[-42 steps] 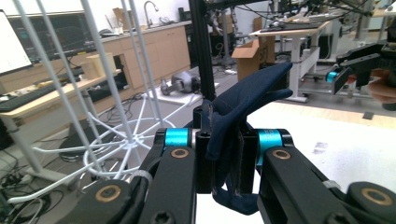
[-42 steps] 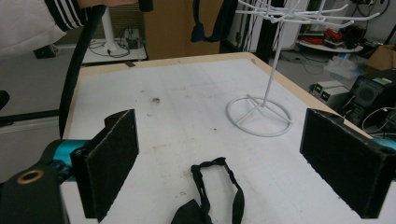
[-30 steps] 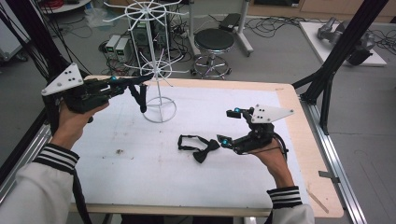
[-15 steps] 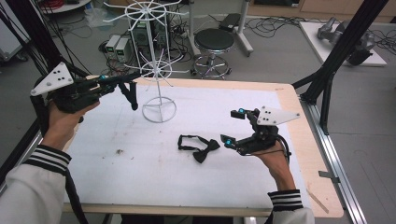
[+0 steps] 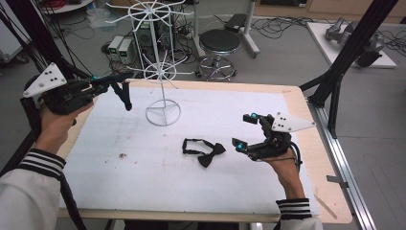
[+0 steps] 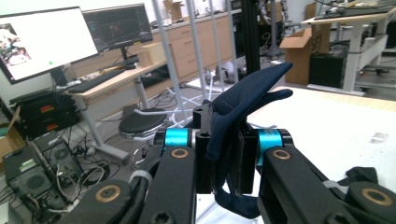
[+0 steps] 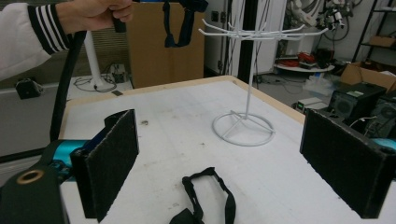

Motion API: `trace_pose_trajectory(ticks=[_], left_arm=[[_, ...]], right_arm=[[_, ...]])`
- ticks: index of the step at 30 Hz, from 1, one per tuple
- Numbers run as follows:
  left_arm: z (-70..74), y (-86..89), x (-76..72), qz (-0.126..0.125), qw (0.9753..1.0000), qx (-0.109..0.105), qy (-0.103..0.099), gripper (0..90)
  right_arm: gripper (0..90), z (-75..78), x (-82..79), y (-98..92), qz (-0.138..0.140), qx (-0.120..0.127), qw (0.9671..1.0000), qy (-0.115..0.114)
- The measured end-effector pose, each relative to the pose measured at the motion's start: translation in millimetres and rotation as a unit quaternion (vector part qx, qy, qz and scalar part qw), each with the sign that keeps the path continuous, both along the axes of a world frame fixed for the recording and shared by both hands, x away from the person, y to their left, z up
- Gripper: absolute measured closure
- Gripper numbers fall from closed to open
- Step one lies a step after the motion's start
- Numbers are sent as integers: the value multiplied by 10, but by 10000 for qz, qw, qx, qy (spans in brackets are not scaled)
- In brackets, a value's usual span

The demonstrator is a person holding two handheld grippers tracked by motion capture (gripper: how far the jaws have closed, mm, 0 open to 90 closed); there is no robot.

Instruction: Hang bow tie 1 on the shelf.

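Left gripper (image 5: 125,96), raised left of the white wire rack (image 5: 163,76), clamps a dark bow tie (image 6: 243,100) hanging lengthwise downward; right gripper (image 5: 245,130) gapes, empty, right of a second bow tie (image 5: 203,150) lying flat.

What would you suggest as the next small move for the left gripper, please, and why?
Probably carry it toward the white wire rack: the left gripper is shut on a dark bow tie, raised beside the rack's arms, so hanging it looks likely.

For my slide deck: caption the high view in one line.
Left gripper lifts a dark bow tie beside the white rack; right gripper open near another bow tie.
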State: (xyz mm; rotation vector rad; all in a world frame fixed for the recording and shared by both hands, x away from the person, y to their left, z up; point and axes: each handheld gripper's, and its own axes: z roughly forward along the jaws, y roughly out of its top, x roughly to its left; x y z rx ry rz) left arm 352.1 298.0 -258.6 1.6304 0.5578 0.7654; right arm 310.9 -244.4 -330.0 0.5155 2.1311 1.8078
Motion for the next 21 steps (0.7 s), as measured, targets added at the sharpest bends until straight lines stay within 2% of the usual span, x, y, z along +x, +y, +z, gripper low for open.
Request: trace_pose_trajectory(ticks=[10,21], left_arm=[[-28,68,80,413,9991,60,72,824],[17,23,194,569,9982,148,146,824]], right_arm=[[110,25,-39,-46,-67,121,9998,-121],[110,30,-46,-54,-56,175,9997,-139]])
